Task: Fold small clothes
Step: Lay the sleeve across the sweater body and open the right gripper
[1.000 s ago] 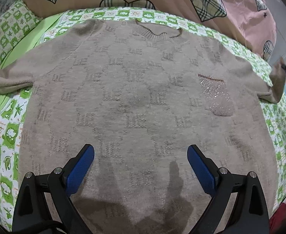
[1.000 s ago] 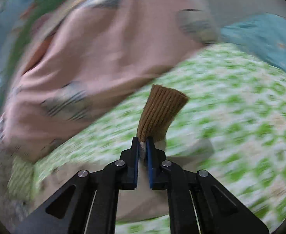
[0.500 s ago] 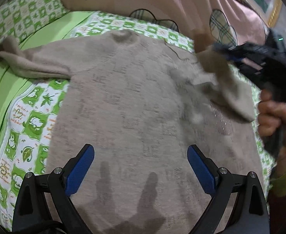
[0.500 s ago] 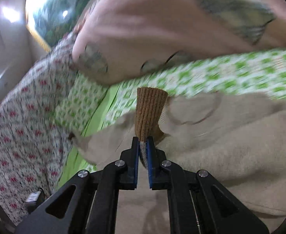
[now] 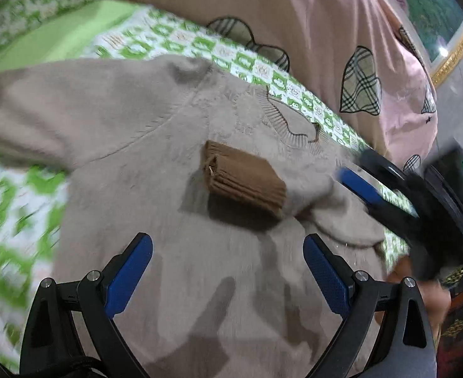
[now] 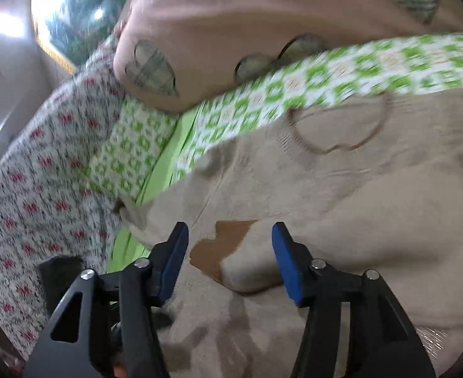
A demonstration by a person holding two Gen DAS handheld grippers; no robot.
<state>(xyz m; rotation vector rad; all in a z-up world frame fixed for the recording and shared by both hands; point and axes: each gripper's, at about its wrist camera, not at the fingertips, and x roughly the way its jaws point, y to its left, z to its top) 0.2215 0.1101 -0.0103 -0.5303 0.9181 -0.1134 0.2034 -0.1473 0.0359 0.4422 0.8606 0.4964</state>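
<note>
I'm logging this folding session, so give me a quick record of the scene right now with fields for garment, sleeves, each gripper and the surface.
garment: beige knit sweater, lying flat
right sleeve: folded across the chest, brown ribbed cuff resting on the body
left sleeve: spread out sideways
left gripper: open, above the hem area
right gripper: open, cuff just ahead
surface: green checked sheet
behind: pink quilt

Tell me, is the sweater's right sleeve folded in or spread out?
Folded in: the sleeve lies across the sweater, brown cuff on its chest.
</note>
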